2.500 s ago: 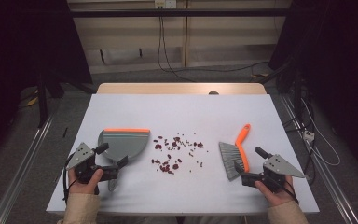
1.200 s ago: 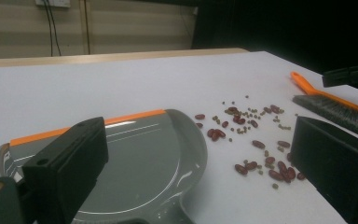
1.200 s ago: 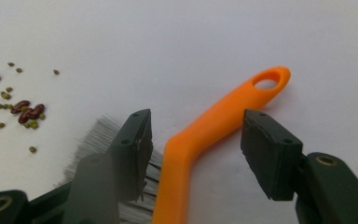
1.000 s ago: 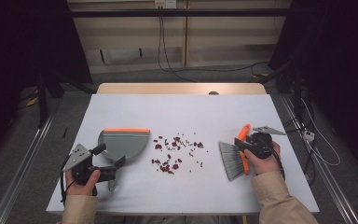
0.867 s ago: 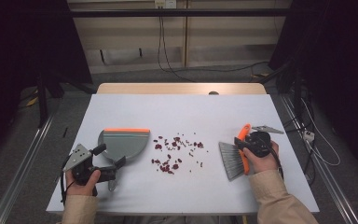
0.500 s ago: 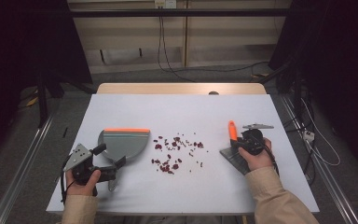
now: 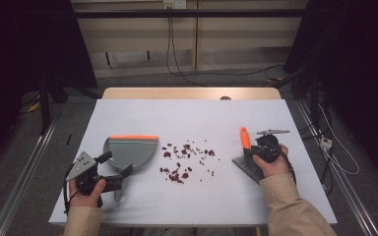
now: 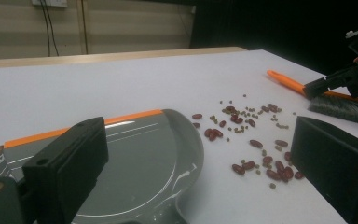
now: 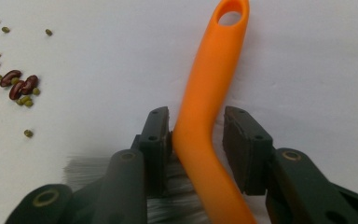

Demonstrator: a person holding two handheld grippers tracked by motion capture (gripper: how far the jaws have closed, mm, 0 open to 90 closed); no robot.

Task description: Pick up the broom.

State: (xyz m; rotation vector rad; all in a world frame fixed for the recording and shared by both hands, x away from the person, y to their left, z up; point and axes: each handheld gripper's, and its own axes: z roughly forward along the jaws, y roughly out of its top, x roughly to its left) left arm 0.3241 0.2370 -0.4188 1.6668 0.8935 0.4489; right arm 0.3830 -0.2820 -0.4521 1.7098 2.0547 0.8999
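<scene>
A grey dustpan (image 7: 130, 150) with an orange lip lies at the left, and my left gripper (image 7: 115, 164) stands open at its handle end. In the left gripper view the pan (image 8: 135, 163) lies low between the wide jaws. Red and green beans (image 7: 184, 160) are scattered mid-table. At the right lies a brush (image 7: 245, 140) with an orange handle, which points away from me. My right gripper (image 9: 198, 126) straddles that handle (image 9: 209, 93). Its jaws have just been opening: the left pad touches the handle and a gap shows at the right pad.
The white tabletop (image 7: 202, 113) ends at a wooden strip along the far side. Cables (image 7: 325, 142) hang off the right edge. Metal rails run along the floor on both sides. Bare table lies beyond the beans.
My right hand went from the table's front right to the brush and closed around its handle. The brush turned so the handle points away. The left hand and dustpan stayed put.
</scene>
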